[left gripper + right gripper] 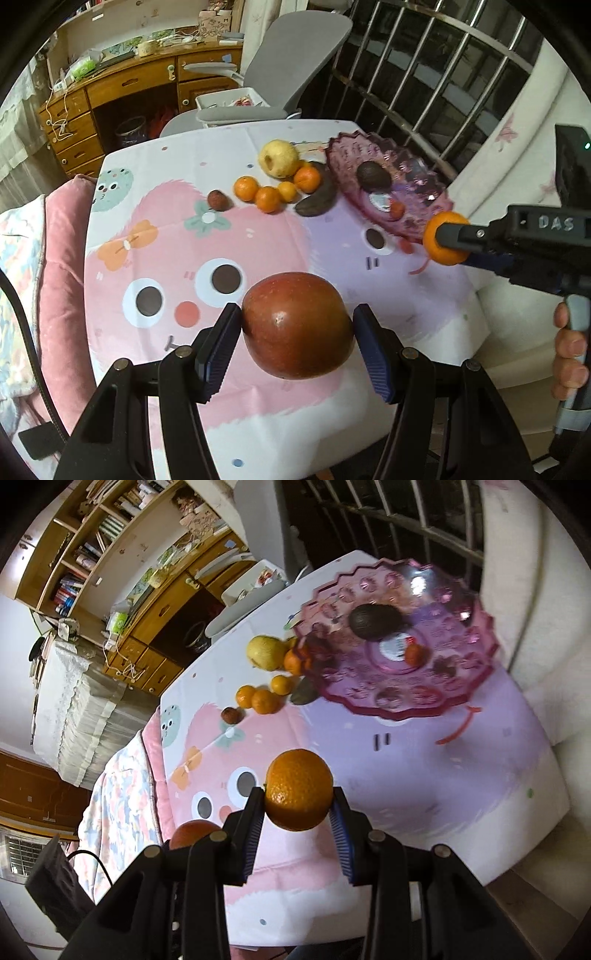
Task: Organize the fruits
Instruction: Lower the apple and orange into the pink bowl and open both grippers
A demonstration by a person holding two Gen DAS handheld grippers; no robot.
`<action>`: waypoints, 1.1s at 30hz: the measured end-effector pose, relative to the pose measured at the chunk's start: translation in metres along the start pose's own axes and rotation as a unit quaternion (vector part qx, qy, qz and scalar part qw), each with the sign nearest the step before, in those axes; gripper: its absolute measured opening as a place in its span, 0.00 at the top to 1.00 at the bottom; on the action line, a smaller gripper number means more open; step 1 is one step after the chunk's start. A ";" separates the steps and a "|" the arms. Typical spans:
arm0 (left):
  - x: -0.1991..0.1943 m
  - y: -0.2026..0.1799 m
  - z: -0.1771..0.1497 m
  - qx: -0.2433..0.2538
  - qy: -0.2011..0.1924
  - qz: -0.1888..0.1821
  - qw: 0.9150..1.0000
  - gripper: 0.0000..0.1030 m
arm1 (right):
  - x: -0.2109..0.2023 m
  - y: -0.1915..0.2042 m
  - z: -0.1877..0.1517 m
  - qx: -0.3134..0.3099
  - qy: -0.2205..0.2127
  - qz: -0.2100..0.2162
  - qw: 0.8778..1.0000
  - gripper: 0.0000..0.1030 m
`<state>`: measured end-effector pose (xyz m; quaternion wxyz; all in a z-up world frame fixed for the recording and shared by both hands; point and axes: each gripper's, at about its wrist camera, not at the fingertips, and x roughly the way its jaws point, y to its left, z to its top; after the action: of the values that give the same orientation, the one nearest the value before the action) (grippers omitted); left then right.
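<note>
Left gripper (297,326): black two-finger tool with blue ribbed pads, clamped on a large dark-red round apple (297,325); a pad presses on each side of the fruit, which hangs above the table.
Right gripper (297,805): same black build, closed on a round orange tangerine (298,789), held clear of the cloth; in the left wrist view the gripper comes in from the right with the tangerine at its tips, just beside the near rim of the bowl.
Hand (570,347): fingers wrapped round the grey handle of the right gripper, at the right edge of the left wrist view.
Table (406,295): covered by a white, pink and lilac cartoon-face cloth.
Bowl (436,709): pink translucent plastic fruit bowl with a scalloped rim, at the far right of the table; it holds a dark brownish-green oval avocado (375,622) and a small red-orange fruit (413,653), a little apart.
Loose fruit: a yellow pear-like fruit (277,158) at the back, four small orange tangerines (267,199) clustered before it, a dark overripe banana (317,201) touching the cluster and reaching under the bowl's rim, and a small brown-red round fruit (218,200) just left of the cluster.
Background: a grey office chair (295,62) behind the table, a wooden desk with drawers (122,88) beyond it, a barred dark window (443,66) at right.
</note>
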<state>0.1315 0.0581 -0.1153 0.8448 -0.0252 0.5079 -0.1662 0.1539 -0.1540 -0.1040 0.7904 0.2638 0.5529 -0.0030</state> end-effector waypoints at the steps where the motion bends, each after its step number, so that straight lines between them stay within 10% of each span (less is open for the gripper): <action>1: -0.002 -0.005 0.001 0.003 -0.002 -0.001 1.000 0.40 | -0.003 -0.005 0.000 0.002 -0.002 -0.003 1.000 0.65; 33: 0.103 -0.170 0.099 -0.105 -0.056 0.022 0.993 0.40 | 0.035 -0.134 0.140 -0.204 0.070 -0.022 0.976 0.65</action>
<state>0.2178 -0.1466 -0.1192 0.8680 -0.1115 0.4751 -0.0920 0.2494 -0.3181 -0.1548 0.7866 0.0837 0.6017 0.1109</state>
